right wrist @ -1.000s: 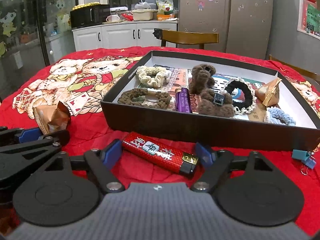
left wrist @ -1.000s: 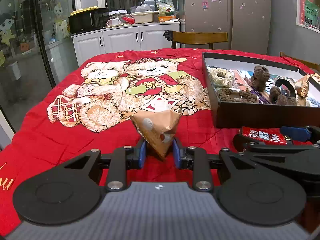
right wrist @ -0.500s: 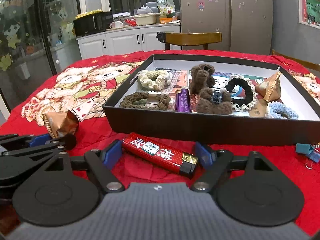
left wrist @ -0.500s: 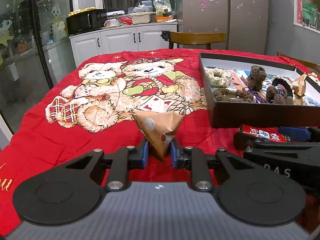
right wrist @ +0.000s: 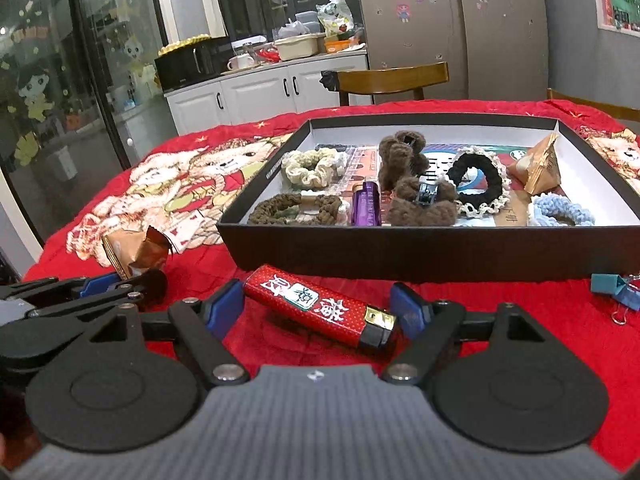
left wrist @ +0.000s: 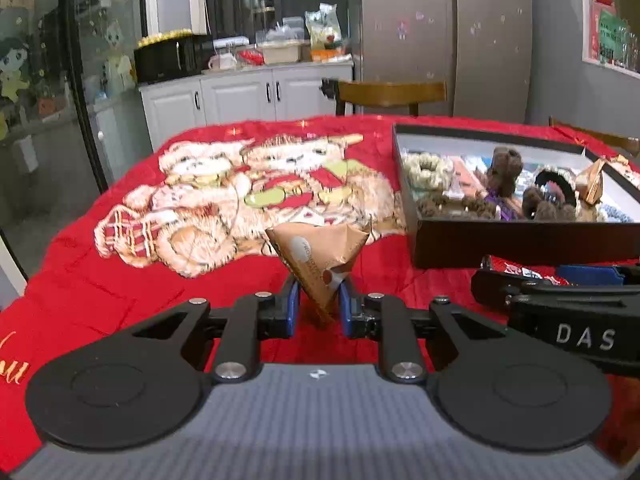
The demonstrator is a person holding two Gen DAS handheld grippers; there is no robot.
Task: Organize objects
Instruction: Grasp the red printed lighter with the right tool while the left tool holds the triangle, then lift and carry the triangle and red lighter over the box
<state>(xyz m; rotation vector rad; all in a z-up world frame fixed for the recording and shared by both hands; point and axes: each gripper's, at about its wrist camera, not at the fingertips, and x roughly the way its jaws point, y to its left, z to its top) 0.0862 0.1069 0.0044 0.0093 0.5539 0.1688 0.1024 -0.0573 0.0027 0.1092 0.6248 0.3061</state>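
Note:
My left gripper [left wrist: 318, 306] is shut on a brown triangular snack packet [left wrist: 320, 256] and holds it above the red cloth; the packet also shows in the right wrist view [right wrist: 134, 252]. My right gripper [right wrist: 318, 308] is open around a red lighter [right wrist: 320, 310] that lies on the cloth between the blue pads, just in front of the black box [right wrist: 400, 252]. The box holds scrunchies, brown fuzzy clips, a purple lighter [right wrist: 366, 204] and another brown packet [right wrist: 540, 168].
A blue binder clip [right wrist: 614, 290] lies on the cloth at the right of the box. The table has a red cloth with a teddy bear print [left wrist: 248, 196]. A wooden chair [left wrist: 390, 96] stands behind the table, with white cabinets beyond.
My left gripper has lifted the brown packet a little and both views have risen slightly. The right gripper stays open around the red lighter.

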